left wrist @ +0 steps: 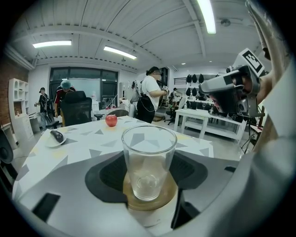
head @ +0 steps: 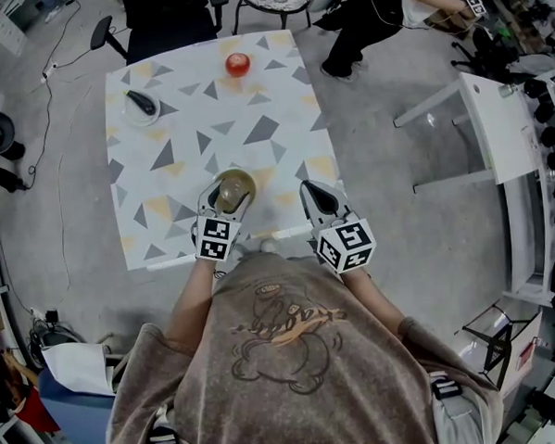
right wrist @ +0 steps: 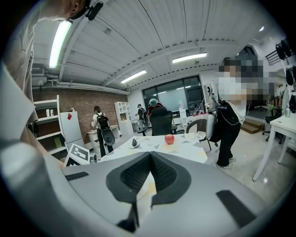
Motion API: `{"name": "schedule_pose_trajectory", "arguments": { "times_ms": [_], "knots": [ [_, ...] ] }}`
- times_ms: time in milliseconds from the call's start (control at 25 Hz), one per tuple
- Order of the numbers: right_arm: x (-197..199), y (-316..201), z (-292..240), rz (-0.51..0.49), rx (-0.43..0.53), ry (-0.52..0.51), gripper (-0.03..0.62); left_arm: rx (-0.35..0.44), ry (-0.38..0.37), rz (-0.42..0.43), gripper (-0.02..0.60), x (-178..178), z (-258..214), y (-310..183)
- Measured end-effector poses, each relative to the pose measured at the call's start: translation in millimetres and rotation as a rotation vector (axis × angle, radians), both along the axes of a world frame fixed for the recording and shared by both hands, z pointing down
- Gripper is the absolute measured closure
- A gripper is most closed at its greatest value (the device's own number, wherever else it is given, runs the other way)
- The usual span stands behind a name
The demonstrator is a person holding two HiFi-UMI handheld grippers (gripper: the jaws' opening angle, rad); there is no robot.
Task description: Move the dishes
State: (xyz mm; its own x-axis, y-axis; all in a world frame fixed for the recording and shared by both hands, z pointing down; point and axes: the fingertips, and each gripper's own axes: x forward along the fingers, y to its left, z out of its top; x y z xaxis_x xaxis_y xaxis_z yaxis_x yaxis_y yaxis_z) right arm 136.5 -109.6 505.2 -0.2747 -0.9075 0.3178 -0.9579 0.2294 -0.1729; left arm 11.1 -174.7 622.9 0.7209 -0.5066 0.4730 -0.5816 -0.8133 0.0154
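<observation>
Glass point(left wrist: 149, 162), clear and upright, stands on a round wooden coaster point(left wrist: 134, 198) close to the near edge of the tabletop point(head: 254, 125), about midway along that edge. Left gripper point(head: 230, 195): jaws spread wide, one dark pad on either side of the glass wall. The pads lie just beside the glass and no firm press on it can be seen. Right gripper point(right wrist: 149, 156): jaws brought together at their tips with nothing between them, held over the near edge toward the tabletop's right corner and clear of the glass. Red apple point(head: 238, 64) sits by the far edge, slightly right of centre. Small white plate point(head: 133, 119) lies near the far left corner and carries a dark oblong object point(head: 142, 102) whose kind cannot be made out. Tablecloth pattern: grey and yellow triangles on white.
</observation>
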Motion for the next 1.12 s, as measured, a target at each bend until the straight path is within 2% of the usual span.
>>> {"name": "schedule_pose_trajectory", "arguments": {
  "times_ms": [160, 560, 880, 1120],
  "knots": [
    [-3, -1, 1, -0.007, -0.001, -0.004, 0.593, 0.007, 0.022, -0.001, 0.296, 2, -10, -1],
    [-15, -9, 5, -0.042, -0.001, -0.016, 0.592, 0.091, 0.076, -0.043, 0.296, -4, -72, -24],
    [-30, -21, 8, -0.090, 0.000, -0.032, 0.592, 0.139, 0.093, -0.147, 0.296, -35, -113, -43],
    [-47, -32, 9, -0.141, -0.002, -0.047, 0.592, 0.154, 0.089, -0.242, 0.296, -72, -123, -54]
  ]
}}
